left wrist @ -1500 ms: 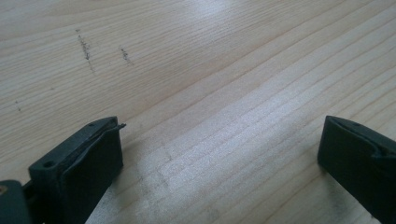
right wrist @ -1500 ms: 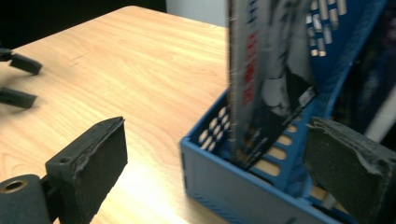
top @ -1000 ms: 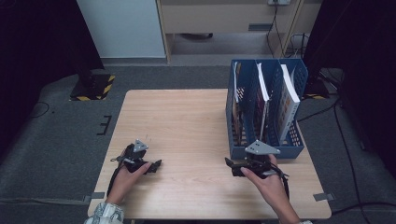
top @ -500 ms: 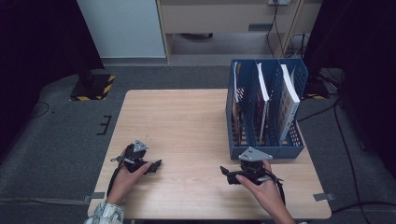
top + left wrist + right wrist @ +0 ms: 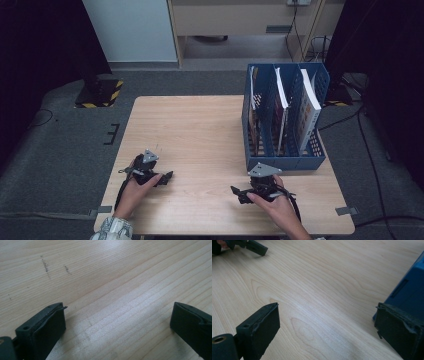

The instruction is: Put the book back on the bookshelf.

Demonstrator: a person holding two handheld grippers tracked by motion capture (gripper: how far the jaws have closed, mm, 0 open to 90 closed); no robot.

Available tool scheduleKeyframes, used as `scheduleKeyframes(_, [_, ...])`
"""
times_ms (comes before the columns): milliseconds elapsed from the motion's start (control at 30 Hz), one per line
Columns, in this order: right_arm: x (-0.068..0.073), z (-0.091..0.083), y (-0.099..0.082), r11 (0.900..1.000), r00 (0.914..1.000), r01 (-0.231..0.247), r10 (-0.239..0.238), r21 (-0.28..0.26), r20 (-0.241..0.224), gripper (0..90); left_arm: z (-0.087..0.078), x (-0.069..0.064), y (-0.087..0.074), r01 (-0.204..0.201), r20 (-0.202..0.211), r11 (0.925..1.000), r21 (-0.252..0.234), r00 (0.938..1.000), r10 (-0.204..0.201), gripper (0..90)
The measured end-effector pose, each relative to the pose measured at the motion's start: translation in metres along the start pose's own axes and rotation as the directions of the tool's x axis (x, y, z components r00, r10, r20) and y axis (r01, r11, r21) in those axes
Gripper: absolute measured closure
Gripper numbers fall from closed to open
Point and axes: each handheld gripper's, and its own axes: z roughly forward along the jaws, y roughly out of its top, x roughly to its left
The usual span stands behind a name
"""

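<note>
Right gripper (image 5: 239, 193) low on the desk (image 5: 200, 130), lower right of centre in the high view, jaws pointing toward frame left, grey three-cornered plate on top, hand (image 5: 272, 202) wrapped round it from below. Jaws wide apart, nothing between them but bare wood, seen plainly in the right gripper view (image 5: 325, 327). Just above it in the high view, near but not touching: blue file rack (image 5: 285, 120), standing upright at the right side of the desk, three compartments, each with books or magazines on edge, a white-spined one in the rightmost. A corner of that rack (image 5: 409, 292) at the right edge of the right gripper view, close behind the right-hand jaw.

Left gripper (image 5: 167, 176) at lower left of the high view, resting on the desk, jaws pointing toward frame right, toward the other gripper, well apart from it. Held by the left hand (image 5: 132, 190), patterned sleeve at the bottom edge. Jaws spread wide here too, empty, pale wood grain and a few dark scuffs ahead in the left gripper view (image 5: 117, 322). Also visible far off at the upper left of the right gripper view (image 5: 257, 247).

Around the desk: grey carpet floor (image 5: 60, 150), a cable trailing at right, a yellow-and-black striped base at upper left.
</note>
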Motion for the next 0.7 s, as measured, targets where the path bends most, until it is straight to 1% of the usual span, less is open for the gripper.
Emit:
scheduleKeyframes(233, [0.003, 0.007, -0.003, 0.9994, 0.9998, 0.012, -0.011, 0.033, -0.014, 6.5, 0.000, 0.000, 0.000, 0.001, 0.000, 1.0000, 0.000, 1.0000, -0.001, 0.0])
scheduleKeyframes(367, [0.004, 0.011, -0.003, 0.9990, 0.9998, 0.009, -0.008, 0.043, -0.021, 6.5, 0.000, 0.000, 0.000, 0.000, 0.000, 1.0000, 0.000, 1.0000, 0.000, 0.0])
scheduleKeyframes(400, [0.004, 0.011, -0.003, 0.9987, 0.9997, 0.015, -0.014, 0.048, -0.021, 6.5, 0.000, 0.000, 0.000, 0.000, 0.000, 1.0000, 0.000, 1.0000, 0.000, 0.0])
scheduleKeyframes(533, [0.004, 0.015, -0.004, 0.9984, 0.9998, 0.011, -0.010, 0.056, -0.017, 6.5, 0.000, 0.000, 0.000, 0.000, 0.000, 1.0000, 0.000, 1.0000, 0.000, 0.0])
scheduleKeyframes(700, [0.003, 0.019, -0.004, 0.9972, 0.9997, 0.019, -0.017, 0.073, -0.019, 6.5, 0.000, 0.000, 0.000, 0.000, 0.000, 1.0000, 0.000, 1.0000, 0.000, 0.0])
